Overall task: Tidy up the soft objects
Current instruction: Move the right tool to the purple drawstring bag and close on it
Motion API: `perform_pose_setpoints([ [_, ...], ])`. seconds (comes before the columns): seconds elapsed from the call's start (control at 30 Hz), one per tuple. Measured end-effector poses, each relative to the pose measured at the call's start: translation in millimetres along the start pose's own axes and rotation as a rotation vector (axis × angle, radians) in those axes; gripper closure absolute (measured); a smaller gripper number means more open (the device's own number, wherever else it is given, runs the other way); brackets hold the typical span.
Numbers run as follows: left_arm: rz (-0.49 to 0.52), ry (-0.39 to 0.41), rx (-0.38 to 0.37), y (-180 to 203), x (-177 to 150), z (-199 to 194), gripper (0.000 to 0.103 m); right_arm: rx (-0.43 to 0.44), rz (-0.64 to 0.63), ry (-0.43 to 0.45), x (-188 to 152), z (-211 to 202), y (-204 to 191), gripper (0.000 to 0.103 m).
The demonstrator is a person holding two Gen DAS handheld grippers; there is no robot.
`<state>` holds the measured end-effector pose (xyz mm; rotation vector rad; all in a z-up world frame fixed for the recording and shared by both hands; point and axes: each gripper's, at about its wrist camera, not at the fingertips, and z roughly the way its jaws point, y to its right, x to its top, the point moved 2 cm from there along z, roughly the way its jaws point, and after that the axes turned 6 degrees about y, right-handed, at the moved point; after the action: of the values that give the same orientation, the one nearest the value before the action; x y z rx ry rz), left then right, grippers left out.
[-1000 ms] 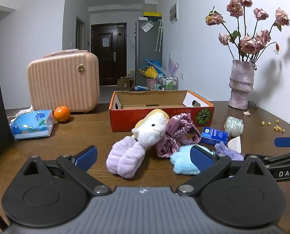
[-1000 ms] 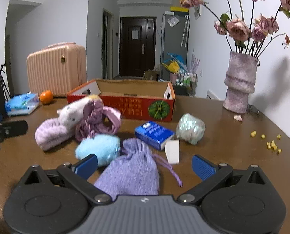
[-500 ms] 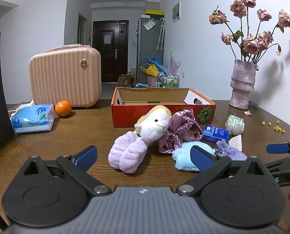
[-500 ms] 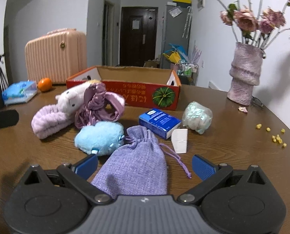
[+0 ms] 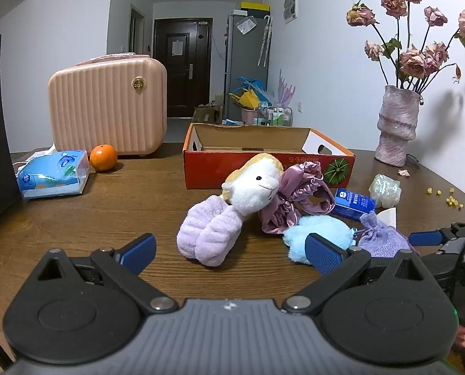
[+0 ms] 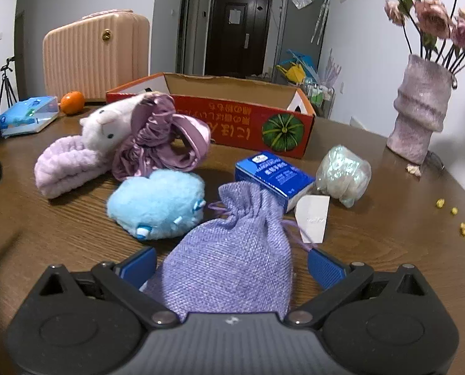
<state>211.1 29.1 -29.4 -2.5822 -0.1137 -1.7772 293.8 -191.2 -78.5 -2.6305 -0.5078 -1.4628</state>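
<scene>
the long red cardboard tray (image 5: 268,168) looked empty, so sorting seemed unstarted. the white plush lamb with lilac fleece (image 5: 229,209), mauve satin scrunchie (image 6: 167,139), blue fluffy toy (image 6: 157,203) and lilac woven pouch (image 6: 232,256) lay on the table before it. the right gripper (image 6: 231,265) straddled the pouch, wide; the left gripper (image 5: 231,250) hung wide, empty.

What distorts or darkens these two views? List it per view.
Left wrist view: fisheye bends the table edge and blackens the corners; the vase throws hard flower shadows on the wall; focus is sharp. Right wrist view: same curvature; the purple pouch between the open jaws of the right gripper looms oversized, the flowers look slightly smeared, and the table's left side is dim.
</scene>
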Motion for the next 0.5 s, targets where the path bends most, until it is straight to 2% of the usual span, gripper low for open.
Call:
perform_pose_setpoints([
  [0.23, 0.003, -0.013, -0.003, 1, -1, 3, 0.000, 0.016, 0.047, -0.018, -5, 9, 6, 0.003],
  [0.5, 0.002, -0.013, -0.006, 1, -2, 3, 0.000, 0.037, 0.066, -0.023, -8, 12, 7, 0.020],
])
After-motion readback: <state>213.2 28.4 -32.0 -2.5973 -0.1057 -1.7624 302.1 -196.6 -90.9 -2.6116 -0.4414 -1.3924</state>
